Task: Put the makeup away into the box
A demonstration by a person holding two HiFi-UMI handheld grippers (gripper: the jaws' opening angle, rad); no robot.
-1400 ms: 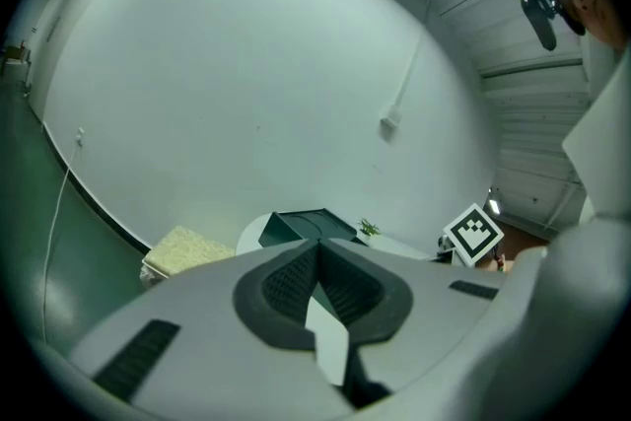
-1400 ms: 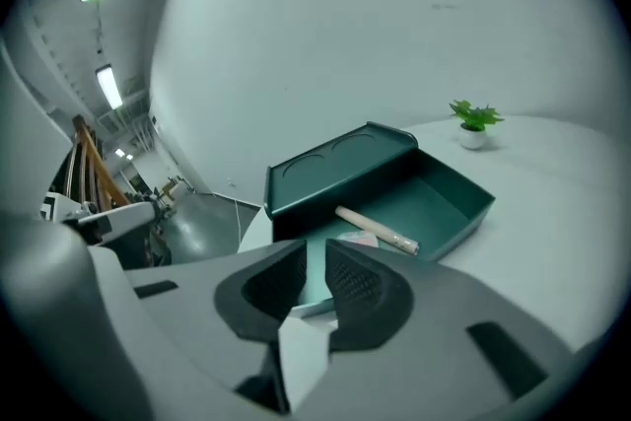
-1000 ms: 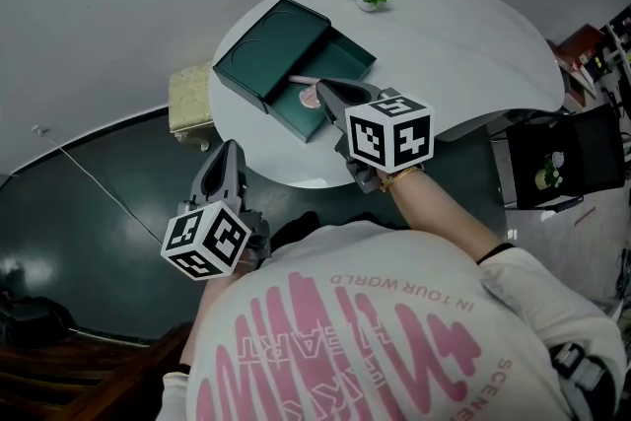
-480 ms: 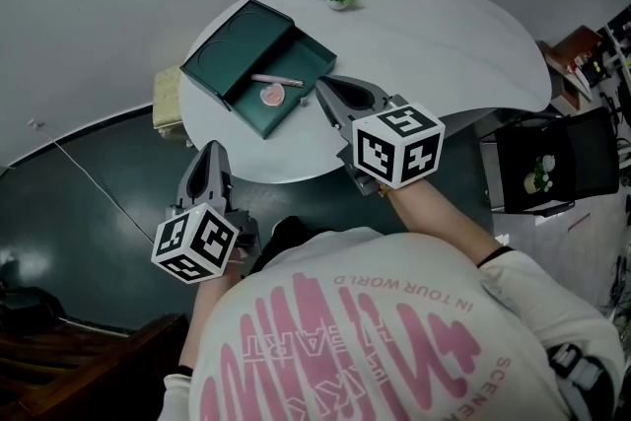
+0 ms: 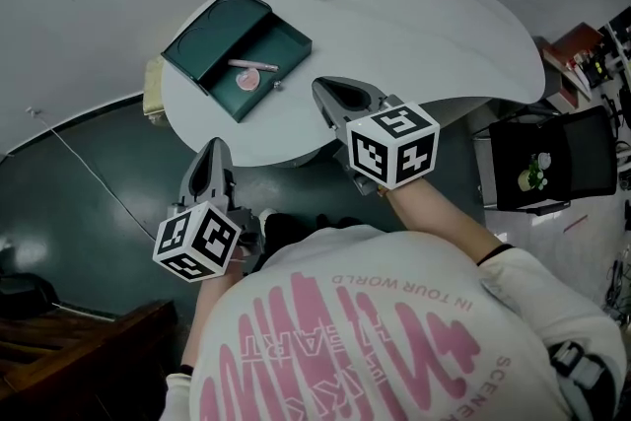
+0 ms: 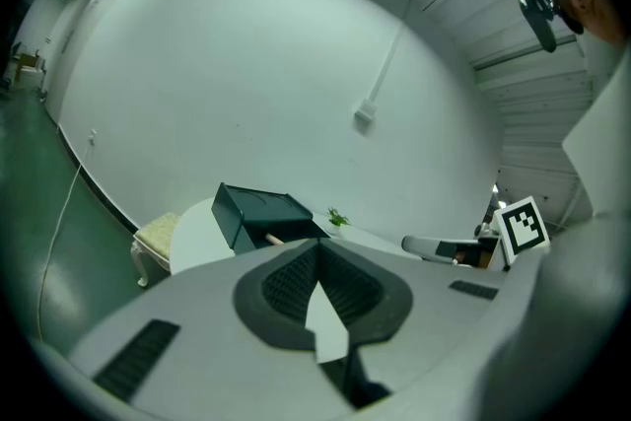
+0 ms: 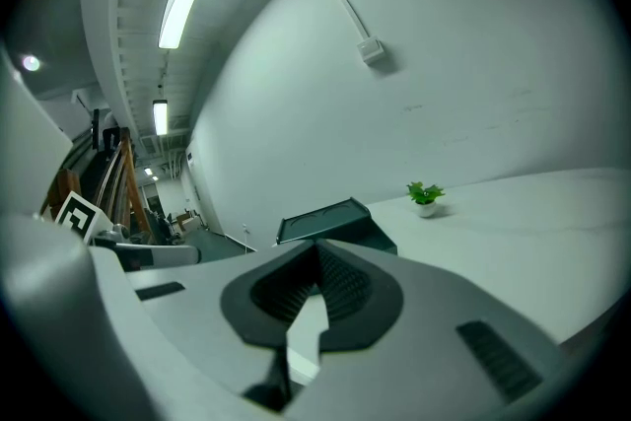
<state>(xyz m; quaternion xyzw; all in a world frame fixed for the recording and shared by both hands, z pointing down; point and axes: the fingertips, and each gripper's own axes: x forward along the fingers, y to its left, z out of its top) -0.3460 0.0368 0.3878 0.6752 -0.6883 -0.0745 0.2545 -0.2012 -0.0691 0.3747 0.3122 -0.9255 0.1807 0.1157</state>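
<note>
White rounded desk [image 5: 424, 44] against a grey wall, seen from above. An open dark green box [image 5: 212, 33] sits at its far left, holding a pink makeup stick [image 5: 251, 65] and a round pink compact [image 5: 247, 81]. Left gripper [image 5: 215, 146] and right gripper [image 5: 320, 89] have jaws together, empty, well apart from the box.

Inside the green box [image 5: 212, 33], a pinkish round piece [image 5: 247, 81] and a thin stick [image 5: 252, 65] are too small to name. The worktop [image 5: 424, 25] hides part of a cushioned stool [image 5: 153, 86]. In the right gripper view, the right hand-held gripper [image 7: 315, 249] screens the box's tray.
</note>
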